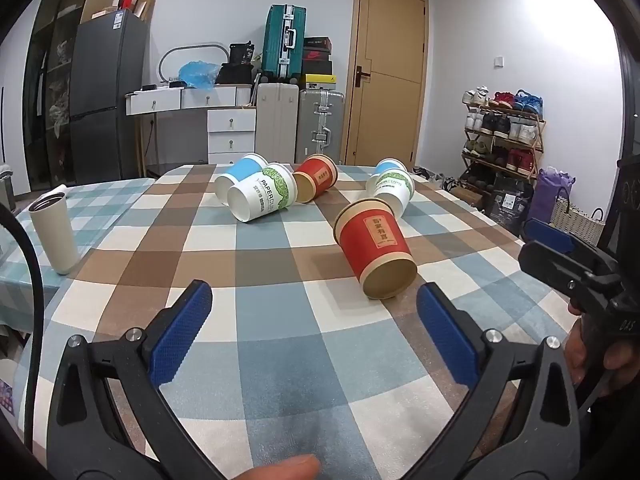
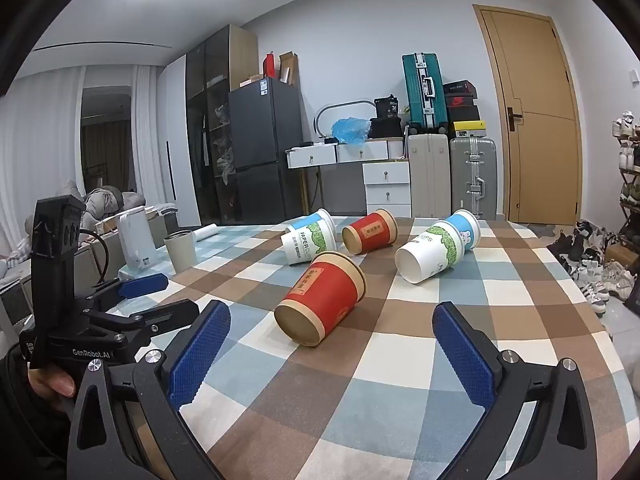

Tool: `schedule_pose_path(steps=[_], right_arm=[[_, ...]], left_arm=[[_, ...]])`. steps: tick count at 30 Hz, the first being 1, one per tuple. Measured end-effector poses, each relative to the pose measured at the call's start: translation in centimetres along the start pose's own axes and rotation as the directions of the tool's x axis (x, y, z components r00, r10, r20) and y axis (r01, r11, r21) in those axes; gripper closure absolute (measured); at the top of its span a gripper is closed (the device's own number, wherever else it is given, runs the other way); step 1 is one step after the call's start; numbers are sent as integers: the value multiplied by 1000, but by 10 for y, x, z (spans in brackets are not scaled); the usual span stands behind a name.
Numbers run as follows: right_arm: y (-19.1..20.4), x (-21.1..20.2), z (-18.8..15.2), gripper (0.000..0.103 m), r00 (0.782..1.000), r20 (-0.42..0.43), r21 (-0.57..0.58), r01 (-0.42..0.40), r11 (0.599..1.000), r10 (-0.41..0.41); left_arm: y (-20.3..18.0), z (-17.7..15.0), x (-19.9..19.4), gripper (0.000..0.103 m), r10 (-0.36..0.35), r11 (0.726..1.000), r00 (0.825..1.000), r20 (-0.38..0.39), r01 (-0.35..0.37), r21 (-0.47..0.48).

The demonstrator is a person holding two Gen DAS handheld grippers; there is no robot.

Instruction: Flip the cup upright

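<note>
Several paper cups lie on their sides on the checked tablecloth (image 1: 260, 280). The nearest is a red cup (image 1: 374, 250), its base toward me; it also shows in the right wrist view (image 2: 322, 300). Behind it lie a white-green cup (image 1: 262, 192) with a blue cup (image 1: 240, 172), a second red cup (image 1: 316, 178), and another white-green and blue pair (image 1: 390, 188). My left gripper (image 1: 314, 320) is open and empty, just short of the near red cup. My right gripper (image 2: 332, 338) is open and empty, also just short of it; it shows at the right of the left view (image 1: 536, 244).
A beige tumbler (image 1: 54, 234) stands upright at the table's left edge. A white kettle (image 2: 136, 240) stands beyond it. A fridge, drawers, suitcases, a door and a shoe rack lie behind the table.
</note>
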State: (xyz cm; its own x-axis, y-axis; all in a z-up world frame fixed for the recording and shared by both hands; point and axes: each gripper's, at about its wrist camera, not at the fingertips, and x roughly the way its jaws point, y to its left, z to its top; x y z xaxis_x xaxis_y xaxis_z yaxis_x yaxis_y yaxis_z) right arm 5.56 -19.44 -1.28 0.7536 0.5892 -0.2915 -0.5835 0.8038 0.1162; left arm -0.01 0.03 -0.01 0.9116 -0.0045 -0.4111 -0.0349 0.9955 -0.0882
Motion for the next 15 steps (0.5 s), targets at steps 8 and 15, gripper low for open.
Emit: schedule_pose_path(steps=[8,15], right_arm=[[0,0,0,0,1000,-1,0,0,1000,0],[0,0,0,0,1000,-1,1,0,1000,0]], left_arm=[[0,0,1,1,1,1000,1000,1,-1,6],[0,0,0,1,2,1000,1000,0,-2,4]])
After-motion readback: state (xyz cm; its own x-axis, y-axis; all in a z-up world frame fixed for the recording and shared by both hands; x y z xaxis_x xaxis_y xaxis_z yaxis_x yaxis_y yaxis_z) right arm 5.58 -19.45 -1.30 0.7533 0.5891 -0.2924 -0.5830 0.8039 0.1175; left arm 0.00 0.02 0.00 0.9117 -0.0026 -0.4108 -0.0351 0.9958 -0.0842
